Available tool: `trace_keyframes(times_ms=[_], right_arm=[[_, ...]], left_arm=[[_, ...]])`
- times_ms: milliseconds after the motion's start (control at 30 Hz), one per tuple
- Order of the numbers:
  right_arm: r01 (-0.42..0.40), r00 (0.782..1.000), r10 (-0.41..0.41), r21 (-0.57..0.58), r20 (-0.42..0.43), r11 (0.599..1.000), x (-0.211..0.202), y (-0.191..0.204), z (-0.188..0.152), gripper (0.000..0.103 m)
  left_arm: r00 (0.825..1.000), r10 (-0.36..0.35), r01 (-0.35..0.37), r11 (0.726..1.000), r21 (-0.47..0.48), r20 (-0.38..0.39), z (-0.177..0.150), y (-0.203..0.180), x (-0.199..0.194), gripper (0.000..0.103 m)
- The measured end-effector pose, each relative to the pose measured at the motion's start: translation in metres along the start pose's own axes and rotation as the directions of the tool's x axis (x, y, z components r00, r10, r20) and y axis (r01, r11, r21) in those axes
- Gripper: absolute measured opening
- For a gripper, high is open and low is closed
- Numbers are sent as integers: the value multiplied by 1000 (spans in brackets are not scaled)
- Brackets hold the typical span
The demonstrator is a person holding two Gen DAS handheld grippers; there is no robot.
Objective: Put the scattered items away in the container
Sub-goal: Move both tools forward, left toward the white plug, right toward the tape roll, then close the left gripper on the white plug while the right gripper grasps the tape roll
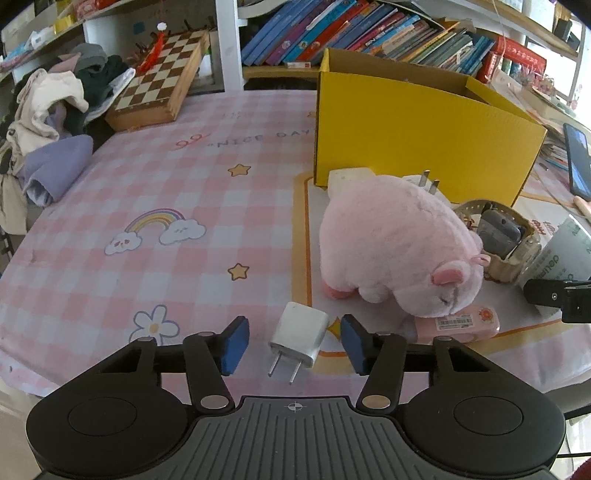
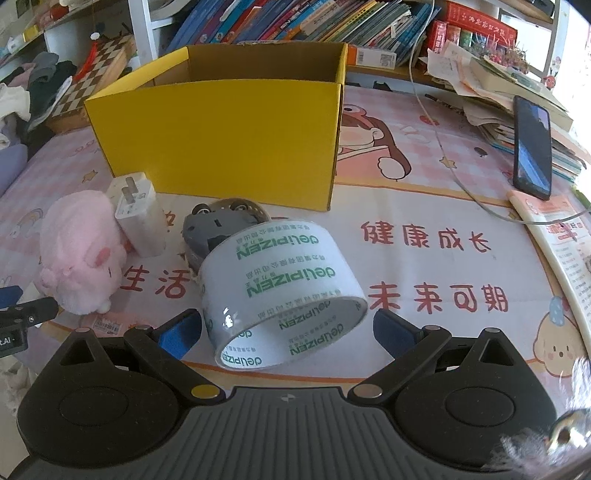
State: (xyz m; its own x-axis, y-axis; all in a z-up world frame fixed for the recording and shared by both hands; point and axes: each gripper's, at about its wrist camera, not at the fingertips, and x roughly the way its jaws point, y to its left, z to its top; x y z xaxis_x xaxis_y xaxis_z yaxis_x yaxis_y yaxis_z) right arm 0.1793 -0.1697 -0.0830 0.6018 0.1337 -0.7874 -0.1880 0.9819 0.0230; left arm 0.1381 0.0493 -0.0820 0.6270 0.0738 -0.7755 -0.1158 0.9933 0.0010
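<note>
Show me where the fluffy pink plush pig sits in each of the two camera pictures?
Left wrist view: the fluffy pink plush pig sits right of centre, on the checked pink tablecloth, in front of the yellow cardboard box.
Right wrist view: the same pig lies at the left edge, left of the printed white tape roll.
Shared landmark: the yellow cardboard box, standing behind the pig in both views.

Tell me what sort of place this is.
Probably a child's room or home study: crowded bookshelves of picture books, a cartoon-print tablecloth on the table, and a heap of clothes beside a chessboard.
</note>
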Motion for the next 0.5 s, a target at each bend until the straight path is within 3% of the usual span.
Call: trace_keyframes(times_ms=[100, 167, 233, 300, 500], right_arm=[[-2, 1000, 2, 1, -6, 1000, 3, 0, 1, 98], [-4, 1000, 4, -4, -7, 1000, 3, 1, 1, 90], [0, 1000, 0, -9, -5, 1000, 3, 2, 0, 89], [3, 1000, -3, -11, -3, 1000, 3, 3, 0, 88], [11, 999, -11, 3, 30, 1000, -5, 2, -1, 88]], left_arm=[[1000, -9, 9, 1000, -7, -8, -1, 2, 2, 42], [1000, -19, 19, 1000, -11, -14, -1, 3, 3, 41], [1000, -23, 23, 1000, -10, -8, -2, 3, 3, 39], [1000, -24, 24, 1000, -4, -1, -3, 3, 3, 30], [999, -32, 33, 999, -21, 34, -1, 10, -2, 29]])
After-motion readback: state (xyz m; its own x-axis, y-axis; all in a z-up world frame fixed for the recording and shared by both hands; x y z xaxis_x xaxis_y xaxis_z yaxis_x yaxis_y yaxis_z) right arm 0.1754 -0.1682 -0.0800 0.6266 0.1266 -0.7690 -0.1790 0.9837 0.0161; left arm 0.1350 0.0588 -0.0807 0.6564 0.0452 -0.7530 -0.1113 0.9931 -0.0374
